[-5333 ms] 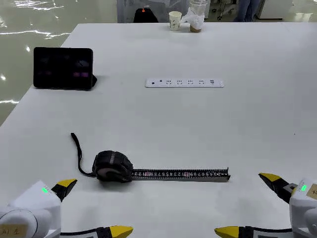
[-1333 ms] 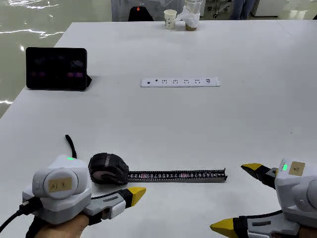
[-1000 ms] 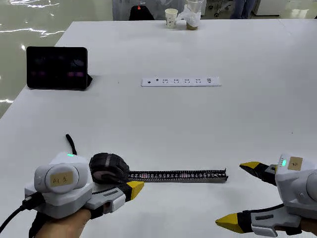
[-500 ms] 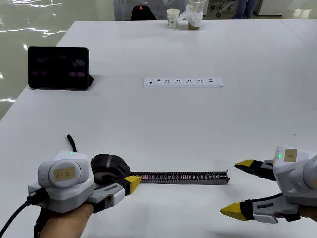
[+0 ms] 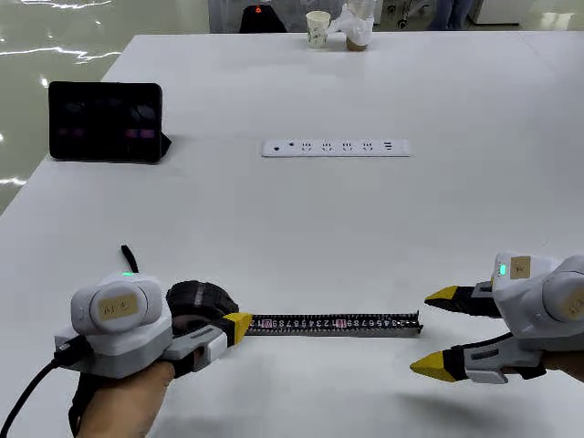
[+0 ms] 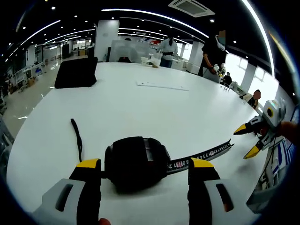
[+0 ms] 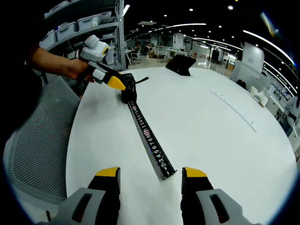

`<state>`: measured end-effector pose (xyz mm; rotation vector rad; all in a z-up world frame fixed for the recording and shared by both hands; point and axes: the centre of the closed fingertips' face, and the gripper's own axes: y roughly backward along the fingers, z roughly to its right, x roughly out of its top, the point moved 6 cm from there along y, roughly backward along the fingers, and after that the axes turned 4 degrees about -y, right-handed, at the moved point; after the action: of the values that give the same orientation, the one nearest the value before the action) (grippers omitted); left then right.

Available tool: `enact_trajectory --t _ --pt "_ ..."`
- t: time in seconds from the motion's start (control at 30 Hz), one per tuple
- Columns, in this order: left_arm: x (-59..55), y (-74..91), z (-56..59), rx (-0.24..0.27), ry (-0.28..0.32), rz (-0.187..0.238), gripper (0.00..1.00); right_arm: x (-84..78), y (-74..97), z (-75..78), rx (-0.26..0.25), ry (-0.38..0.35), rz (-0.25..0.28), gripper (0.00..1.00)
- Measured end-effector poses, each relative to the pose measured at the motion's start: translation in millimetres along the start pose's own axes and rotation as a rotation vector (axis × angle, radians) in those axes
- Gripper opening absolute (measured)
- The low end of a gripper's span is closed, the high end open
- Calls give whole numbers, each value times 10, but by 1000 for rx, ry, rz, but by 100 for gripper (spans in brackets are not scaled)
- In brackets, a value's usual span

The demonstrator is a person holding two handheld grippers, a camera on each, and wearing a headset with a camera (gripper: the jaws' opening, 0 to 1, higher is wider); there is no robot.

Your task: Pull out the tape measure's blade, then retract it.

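**Head view:** The tape measure case (image 5: 196,303) lies on the desk (image 5: 365,228). Its blade (image 5: 333,323) is already drawn out flat to your right of the case. Your left hand-held gripper (image 5: 224,319) is at the case. Your right hand-held gripper (image 5: 435,330) is spread open just past the blade's free end. Far beyond the case stand a paper cup (image 5: 318,27) and a second cup (image 5: 356,23) topped with something white and crumpled. I cannot tell what is inside either.

**Left gripper view:** Your jaws are open and straddle the case, with a gap showing on each side. The wrist strap (image 6: 77,140) trails off to the left of the case.

**Right gripper view:** The blade's long axis runs straight away from you to the case. Its hooked tip lies between your open jaws, just ahead of them, so I judge this hand the nearer one to take the tip.
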<state>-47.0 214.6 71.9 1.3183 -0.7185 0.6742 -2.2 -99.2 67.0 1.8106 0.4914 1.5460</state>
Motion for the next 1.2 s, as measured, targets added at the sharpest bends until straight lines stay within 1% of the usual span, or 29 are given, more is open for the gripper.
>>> enact_trajectory --t 0.23,0.53,0.87,1.07,1.2 --pt "10 -38 -37 15 30 -7 67 -14 -44 88 19 30 -26 42" --pt "9 -76 -61 25 36 -29 65 -29 -113 205 48 71 -59 33" --pt "9 -132 -52 23 39 -39 63 -43 -172 238 84 122 -106 22" --pt "8 -162 -50 27 32 -46 63 -73 -228 299 103 141 -125 20" --pt "5 -174 -58 34 32 -50 61 -71 -255 299 114 153 -135 18"
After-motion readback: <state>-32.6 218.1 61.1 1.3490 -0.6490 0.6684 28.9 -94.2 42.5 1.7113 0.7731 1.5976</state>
